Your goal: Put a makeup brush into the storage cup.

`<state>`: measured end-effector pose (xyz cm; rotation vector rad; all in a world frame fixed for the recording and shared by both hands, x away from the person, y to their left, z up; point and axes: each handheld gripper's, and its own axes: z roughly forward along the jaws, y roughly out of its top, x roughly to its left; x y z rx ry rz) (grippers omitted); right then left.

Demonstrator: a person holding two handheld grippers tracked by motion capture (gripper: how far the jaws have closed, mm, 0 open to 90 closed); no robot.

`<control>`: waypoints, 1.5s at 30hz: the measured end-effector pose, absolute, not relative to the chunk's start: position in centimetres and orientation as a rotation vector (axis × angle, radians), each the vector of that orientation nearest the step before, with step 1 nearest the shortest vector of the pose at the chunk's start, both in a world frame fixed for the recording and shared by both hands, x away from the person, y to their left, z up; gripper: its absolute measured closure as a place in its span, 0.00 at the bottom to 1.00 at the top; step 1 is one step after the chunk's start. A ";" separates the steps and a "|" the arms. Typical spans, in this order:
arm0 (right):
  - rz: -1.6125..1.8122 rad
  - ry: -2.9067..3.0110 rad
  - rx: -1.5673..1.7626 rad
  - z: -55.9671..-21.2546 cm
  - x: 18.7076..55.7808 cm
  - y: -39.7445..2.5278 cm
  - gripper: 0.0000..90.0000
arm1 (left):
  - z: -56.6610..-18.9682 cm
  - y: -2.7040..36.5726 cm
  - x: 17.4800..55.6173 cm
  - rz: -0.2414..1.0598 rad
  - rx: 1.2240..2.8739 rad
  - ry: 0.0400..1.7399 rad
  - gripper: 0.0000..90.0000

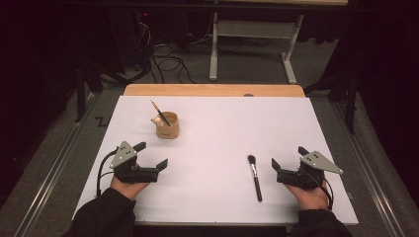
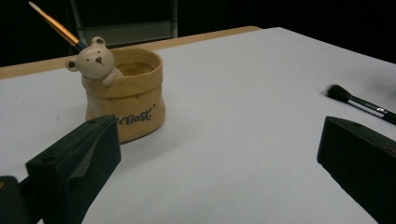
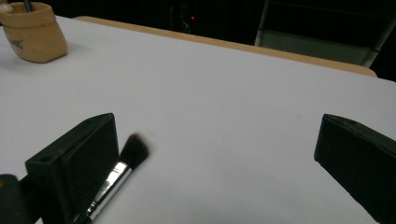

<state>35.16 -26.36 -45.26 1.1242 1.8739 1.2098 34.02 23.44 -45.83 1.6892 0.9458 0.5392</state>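
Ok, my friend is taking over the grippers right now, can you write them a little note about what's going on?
Left gripper: open, holding nothing, resting on the white table just in front of the bear cup.
Right gripper: open, holding nothing, just right of the makeup brush.
Things: the makeup brush lies flat on the table, bristles pointing away from you. The bear cup stands upright at the far left with one thin brush leaning in it.
Done: one thin brush is in the cup.
Left: probably pick up the makeup brush with the right gripper and stand it in the cup too.
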 end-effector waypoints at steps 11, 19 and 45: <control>1.092 1.932 1.214 -44.9 36.9 -26.7 0.03 | -45.7 23.3 33.9 0.540 1.680 0.949 0.00; 0.993 2.028 1.298 -45.5 37.4 -26.7 0.03 | -45.6 23.4 33.8 0.538 1.679 0.946 0.00; 0.686 2.316 1.431 -45.2 37.4 -26.8 0.04 | -45.7 23.3 33.6 0.531 1.691 0.949 0.00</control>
